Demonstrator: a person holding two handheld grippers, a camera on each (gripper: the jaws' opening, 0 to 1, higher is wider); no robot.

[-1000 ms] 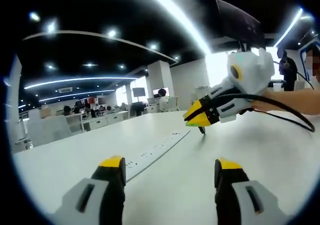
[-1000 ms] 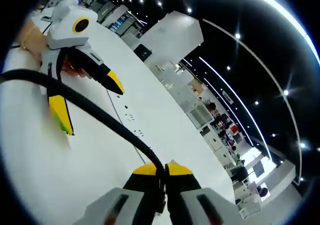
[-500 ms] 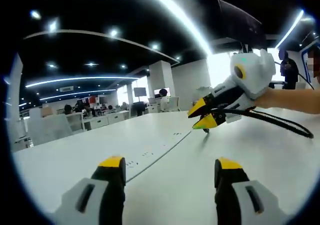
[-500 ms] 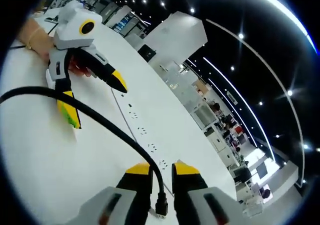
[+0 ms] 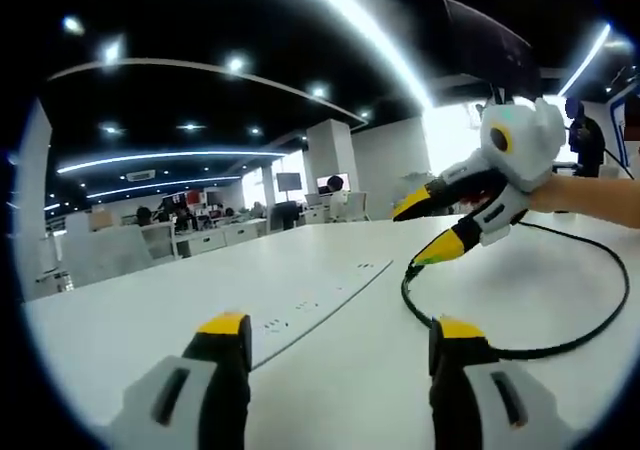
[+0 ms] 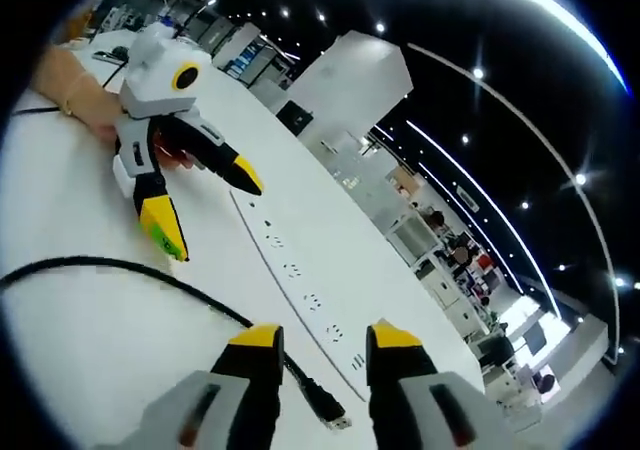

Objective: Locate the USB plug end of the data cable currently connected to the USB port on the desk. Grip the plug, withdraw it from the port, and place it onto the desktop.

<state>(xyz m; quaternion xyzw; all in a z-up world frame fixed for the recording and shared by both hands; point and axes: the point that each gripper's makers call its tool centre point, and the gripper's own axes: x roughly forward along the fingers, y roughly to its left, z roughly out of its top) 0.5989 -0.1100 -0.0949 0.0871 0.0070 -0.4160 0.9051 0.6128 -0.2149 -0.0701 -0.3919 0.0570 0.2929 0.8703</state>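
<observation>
USB plug out of the port and lying free on the counter

The task looks all but finished: in the right gripper view the USB plug (image 6: 335,417) lies flat on the white counter (image 6: 80,370), just beyond the 2 spread jaws of the right tool (image 6: 322,336), which holds nothing. The plug's metal tip points away from the cable, toward the lower right of that view, and its long axis runs on from the black data cable (image 6: 130,270), which trails back across the counter. It sits beside the recessed socket strip (image 6: 300,280), clear of any port. In the left gripper view the left tool (image 5: 336,328) is also wide open and empty, with the cable looping nearby on the counter. What seems left is only to draw the right tool away.
</observation>
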